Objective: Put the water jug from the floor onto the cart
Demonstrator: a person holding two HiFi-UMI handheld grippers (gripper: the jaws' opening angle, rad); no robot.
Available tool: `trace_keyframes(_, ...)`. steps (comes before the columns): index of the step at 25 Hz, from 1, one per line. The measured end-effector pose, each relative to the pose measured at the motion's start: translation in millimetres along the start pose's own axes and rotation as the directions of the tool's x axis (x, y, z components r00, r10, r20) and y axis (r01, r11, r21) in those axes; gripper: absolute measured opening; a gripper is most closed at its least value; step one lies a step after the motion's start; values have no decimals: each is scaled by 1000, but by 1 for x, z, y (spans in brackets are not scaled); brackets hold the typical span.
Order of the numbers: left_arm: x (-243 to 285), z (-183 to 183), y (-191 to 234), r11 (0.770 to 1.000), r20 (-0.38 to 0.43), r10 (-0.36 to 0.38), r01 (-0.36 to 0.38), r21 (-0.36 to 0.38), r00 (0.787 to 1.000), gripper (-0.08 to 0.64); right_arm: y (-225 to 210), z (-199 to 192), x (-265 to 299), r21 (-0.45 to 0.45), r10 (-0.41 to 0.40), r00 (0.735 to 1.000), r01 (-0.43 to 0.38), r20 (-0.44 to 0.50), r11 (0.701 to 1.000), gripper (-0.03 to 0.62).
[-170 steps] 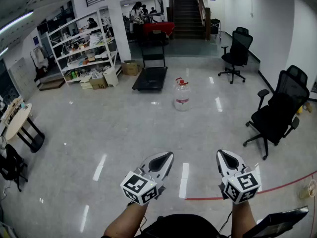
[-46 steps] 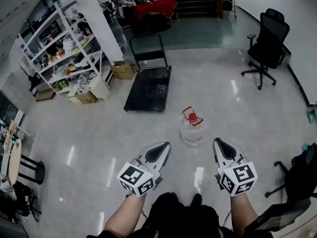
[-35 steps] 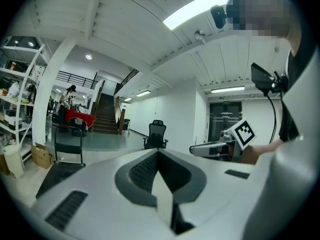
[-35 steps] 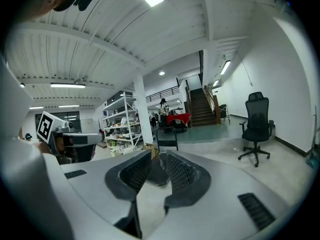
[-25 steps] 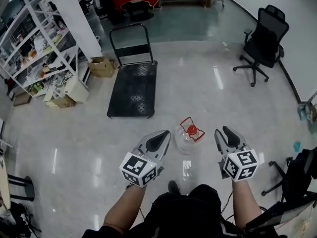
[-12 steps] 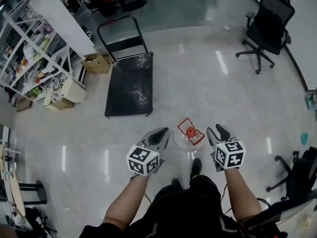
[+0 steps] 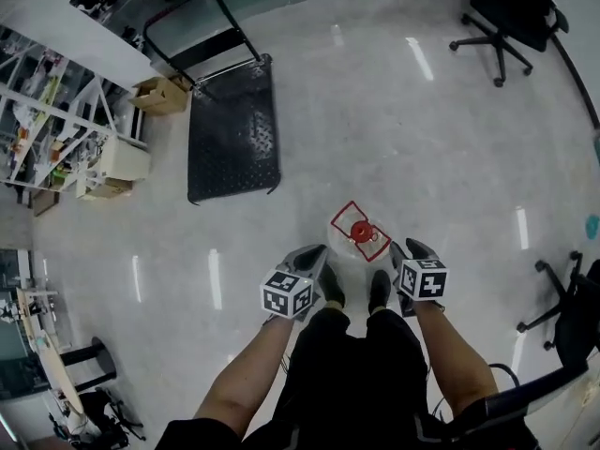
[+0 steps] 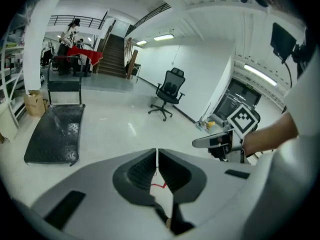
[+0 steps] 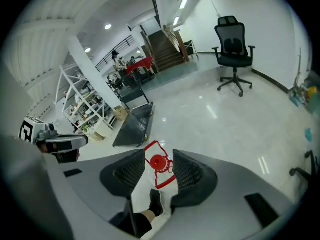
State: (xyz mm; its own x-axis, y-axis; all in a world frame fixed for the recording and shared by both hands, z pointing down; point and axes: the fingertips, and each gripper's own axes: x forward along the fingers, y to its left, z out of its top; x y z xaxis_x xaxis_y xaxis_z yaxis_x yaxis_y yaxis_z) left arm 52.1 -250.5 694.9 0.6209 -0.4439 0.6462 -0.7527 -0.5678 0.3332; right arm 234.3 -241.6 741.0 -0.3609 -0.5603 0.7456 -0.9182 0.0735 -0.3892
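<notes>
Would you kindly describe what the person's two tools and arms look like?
Both the left tool and the right tool have pale grey, rounded shells that taper toward the tip, with black ribbed pads inside. Each carries a white cube printed with black square markers. The forearms are bare, with no sleeve in view on them.

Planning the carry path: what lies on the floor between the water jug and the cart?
Nothing: in the head view, only bare glossy floor separates the water jug from the cart.
</notes>
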Motion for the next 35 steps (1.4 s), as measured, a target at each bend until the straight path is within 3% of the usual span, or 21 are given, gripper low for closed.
trace_keyframes(5, 43, -63, 28, 1000, -176, -2, 1, -4, 984, -9, -22, -56, 51, 65, -60, 991, 67, -117, 996, 153)
trace_keyframes(8, 63, -80, 41, 999, -219, -9, 0, -41, 976, -9, -35, -72, 77, 79, -79, 983, 93, -168, 993, 153)
trace_keyframes(11, 80, -103, 55, 993, -251, -4, -24, -111, 968, -9, -48, -98, 100, 171, -76, 976, 112, -205, 979, 156)
trace_keyframes(16, 100, -142, 66, 995, -305, -22, -8, -95, 952, -9, -49, -128, 135, 266, -59, 979, 111, -196, 957, 158)
trace_keyframes(20, 113, -146, 69, 994, -316, -47, 14, -107, 948, -9, -56, -129, 152, 320, -87, 979, 142, -182, 937, 158)
trace_keyframes(25, 118, -145, 67, 996, -330, -80, 59, -71, 941, -9, -63, -136, 170, 362, -83, 974, 157, -212, 919, 158)
trace_keyframes(31, 111, -146, 76, 994, -321, -78, 50, -93, 944, -9, -61, -136, 176, 421, -63, 974, 152, -218, 894, 116)
trace_keyframes(35, 104, -131, 82, 995, -295, -66, 39, -96, 953, -9, -56, -113, 175, 457, -58, 981, 139, -186, 879, 85)
